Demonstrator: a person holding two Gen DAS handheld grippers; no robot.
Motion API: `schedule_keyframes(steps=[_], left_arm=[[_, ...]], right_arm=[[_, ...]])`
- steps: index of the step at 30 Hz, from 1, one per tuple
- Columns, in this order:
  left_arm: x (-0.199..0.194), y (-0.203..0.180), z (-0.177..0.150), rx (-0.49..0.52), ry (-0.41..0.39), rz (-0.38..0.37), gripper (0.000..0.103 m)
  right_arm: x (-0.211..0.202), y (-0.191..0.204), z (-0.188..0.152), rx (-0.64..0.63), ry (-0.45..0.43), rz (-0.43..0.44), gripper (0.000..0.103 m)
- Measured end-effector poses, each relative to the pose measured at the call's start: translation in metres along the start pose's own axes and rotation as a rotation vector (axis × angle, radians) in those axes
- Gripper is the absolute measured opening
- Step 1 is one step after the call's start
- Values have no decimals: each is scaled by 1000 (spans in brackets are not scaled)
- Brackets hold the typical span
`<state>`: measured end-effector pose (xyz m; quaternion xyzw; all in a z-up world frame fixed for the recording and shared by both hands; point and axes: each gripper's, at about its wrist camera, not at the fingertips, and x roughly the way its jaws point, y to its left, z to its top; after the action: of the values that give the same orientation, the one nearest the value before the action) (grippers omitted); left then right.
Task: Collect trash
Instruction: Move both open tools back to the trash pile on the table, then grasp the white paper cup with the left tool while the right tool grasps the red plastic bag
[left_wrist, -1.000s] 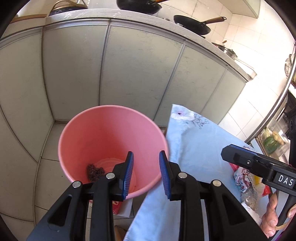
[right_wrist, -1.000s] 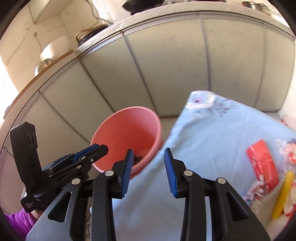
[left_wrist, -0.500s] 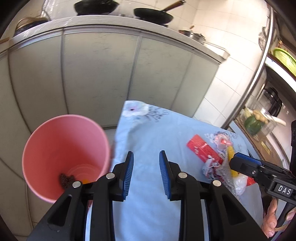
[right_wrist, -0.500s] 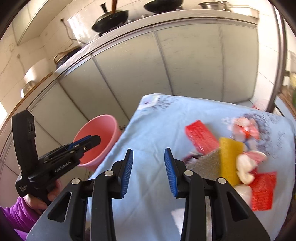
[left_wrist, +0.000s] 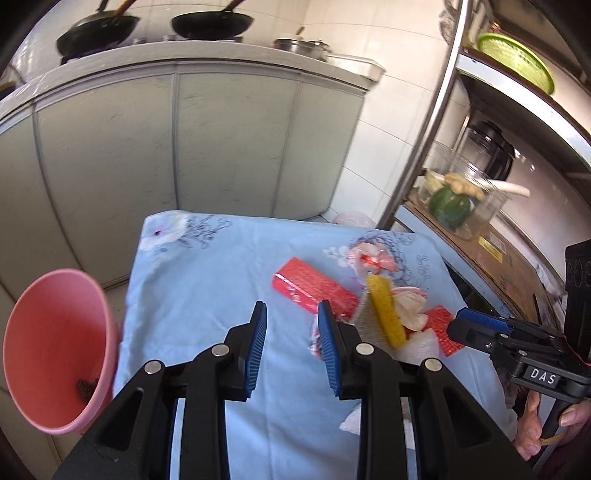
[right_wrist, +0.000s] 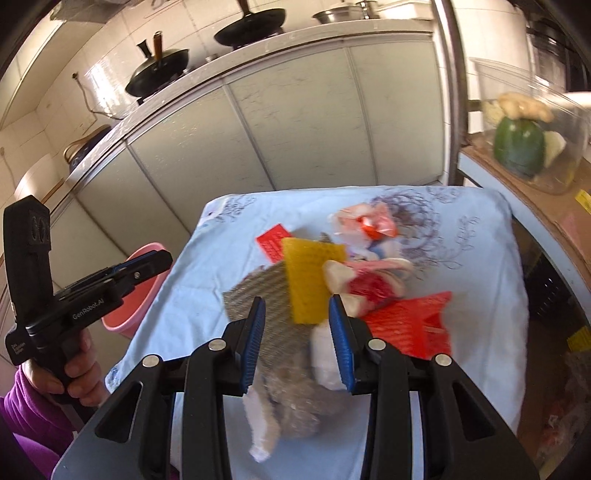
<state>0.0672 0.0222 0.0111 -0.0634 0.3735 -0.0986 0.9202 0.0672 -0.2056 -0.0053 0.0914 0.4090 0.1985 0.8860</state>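
Note:
A pile of trash lies on the blue floral tablecloth: a red box, a yellow mesh piece, a grey mesh sheet, a red mesh piece, white and pink wrappers and crumpled clear plastic. A pink bin with dark scraps inside stands on the floor left of the table. My left gripper is open and empty above the cloth, left of the pile. My right gripper is open and empty just above the pile.
Grey kitchen cabinets with pans on the counter stand behind the table. A metal shelf rack with a clear container of vegetables stands to the right. The table's left edge drops toward the bin.
Both grippers have swung right, away from the pink bin and over the table toward the trash pile. Both stay open and empty.

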Motion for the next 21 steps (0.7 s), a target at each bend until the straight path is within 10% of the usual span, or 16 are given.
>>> schedule_keyframes(steps=[21], left_arm=[[67, -117, 15, 339, 119, -173, 28]], right_arm=[[-18, -73, -39, 154, 23, -43, 37]])
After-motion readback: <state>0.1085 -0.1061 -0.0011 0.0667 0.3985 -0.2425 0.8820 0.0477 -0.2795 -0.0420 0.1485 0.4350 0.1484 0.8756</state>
